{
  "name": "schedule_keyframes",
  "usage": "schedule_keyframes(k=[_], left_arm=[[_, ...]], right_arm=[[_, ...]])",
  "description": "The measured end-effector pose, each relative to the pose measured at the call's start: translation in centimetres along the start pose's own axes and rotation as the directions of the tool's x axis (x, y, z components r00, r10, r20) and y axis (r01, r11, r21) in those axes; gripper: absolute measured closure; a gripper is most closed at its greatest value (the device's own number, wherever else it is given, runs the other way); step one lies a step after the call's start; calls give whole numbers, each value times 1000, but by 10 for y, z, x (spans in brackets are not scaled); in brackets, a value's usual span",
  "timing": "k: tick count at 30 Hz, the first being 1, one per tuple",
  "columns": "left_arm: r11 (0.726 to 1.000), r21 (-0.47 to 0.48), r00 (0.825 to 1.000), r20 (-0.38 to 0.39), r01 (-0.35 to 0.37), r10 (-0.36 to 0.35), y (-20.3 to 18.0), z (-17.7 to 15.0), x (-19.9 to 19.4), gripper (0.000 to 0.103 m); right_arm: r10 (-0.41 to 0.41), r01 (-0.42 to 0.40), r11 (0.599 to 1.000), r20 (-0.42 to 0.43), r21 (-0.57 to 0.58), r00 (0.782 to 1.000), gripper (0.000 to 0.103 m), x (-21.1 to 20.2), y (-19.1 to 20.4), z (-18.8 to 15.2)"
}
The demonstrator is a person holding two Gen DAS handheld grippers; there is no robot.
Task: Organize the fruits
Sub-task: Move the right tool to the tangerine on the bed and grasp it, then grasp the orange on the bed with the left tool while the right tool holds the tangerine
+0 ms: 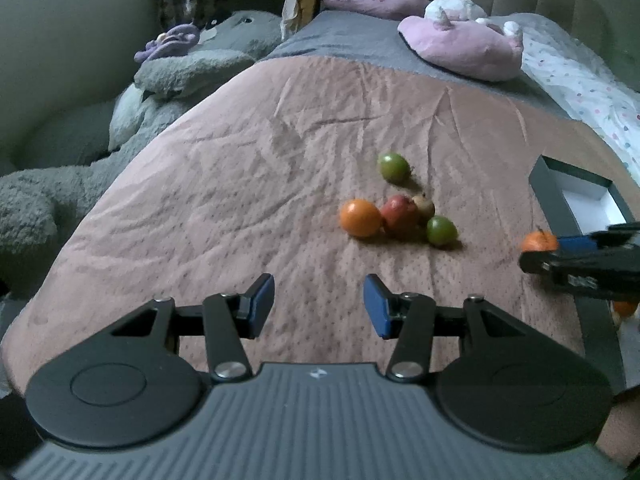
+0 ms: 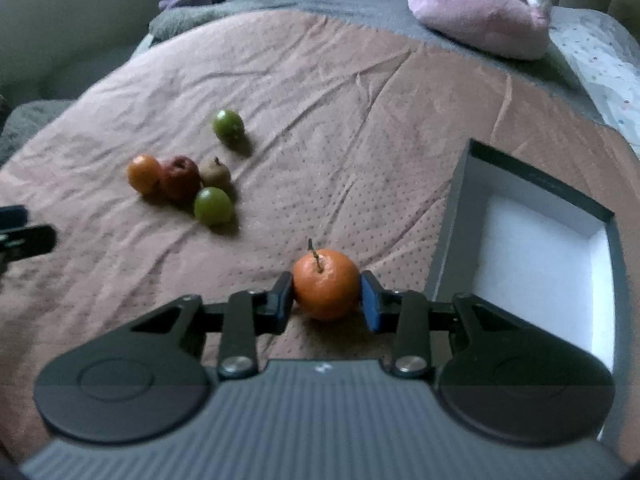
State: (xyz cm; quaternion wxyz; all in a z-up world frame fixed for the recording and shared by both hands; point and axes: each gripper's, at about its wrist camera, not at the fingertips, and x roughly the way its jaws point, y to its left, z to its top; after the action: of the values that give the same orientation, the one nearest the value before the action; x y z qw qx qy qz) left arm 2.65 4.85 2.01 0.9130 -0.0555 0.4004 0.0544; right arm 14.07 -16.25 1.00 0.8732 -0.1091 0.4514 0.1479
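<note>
Right gripper (image 2: pixel 327 300) clamped on stemmed orange (image 2: pixel 326 289), just left of grey box (image 2: pixel 452 216). Left gripper (image 1: pixel 319 306) parted, empty, short of fruit cluster (image 1: pixel 398 216) farther left of box.

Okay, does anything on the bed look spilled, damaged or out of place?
Nothing looks spilled or damaged. Five fruits lie loose on the pink bedspread, one green fruit apart from the cluster, and the open box is empty. That fits sorting in progress: the right gripper has a stemmed orange between its fingers.
</note>
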Motion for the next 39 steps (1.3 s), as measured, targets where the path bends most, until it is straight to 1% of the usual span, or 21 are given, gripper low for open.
schedule_keyframes(k=[4, 7, 10, 13, 16, 24, 30, 32, 34, 39], left_arm=[[1000, 18, 999, 37, 21, -22, -6, 8, 13, 47], [998, 33, 998, 48, 49, -50, -11, 12, 26, 47], [997, 52, 997, 45, 62, -65, -15, 13, 40, 47], [997, 55, 998, 33, 45, -46, -16, 15, 55, 48], [998, 45, 999, 13, 44, -44, -15, 17, 70, 48], [996, 74, 998, 18, 51, -52, -21, 29, 94, 48], [995, 90, 999, 14, 49, -50, -27, 36, 106, 49], [994, 95, 999, 17, 45, -47, -28, 36, 108, 52], [994, 92, 998, 16, 55, -57, -30, 36, 109, 64], [997, 67, 999, 13, 49, -50, -30, 34, 105, 64]], right_arm=[[38, -38, 999, 61, 0, 997, 65, -34, 8, -3], [65, -64, 998, 101, -12, 993, 64, -58, 13, -4], [88, -86, 996, 145, -21, 986, 64, -81, 17, -4], [111, -111, 994, 180, -11, 978, 64, -100, 17, -3], [123, -123, 992, 201, -14, 972, 64, -115, 19, -5], [135, -137, 990, 233, -7, 963, 64, -138, 15, -9], [131, -134, 991, 239, -2, 962, 64, -146, 15, -12], [129, -132, 991, 241, -3, 962, 64, -149, 15, -13], [125, -128, 992, 245, -3, 961, 64, -153, 15, -14], [111, -115, 993, 259, 3, 960, 64, -164, 13, -16]])
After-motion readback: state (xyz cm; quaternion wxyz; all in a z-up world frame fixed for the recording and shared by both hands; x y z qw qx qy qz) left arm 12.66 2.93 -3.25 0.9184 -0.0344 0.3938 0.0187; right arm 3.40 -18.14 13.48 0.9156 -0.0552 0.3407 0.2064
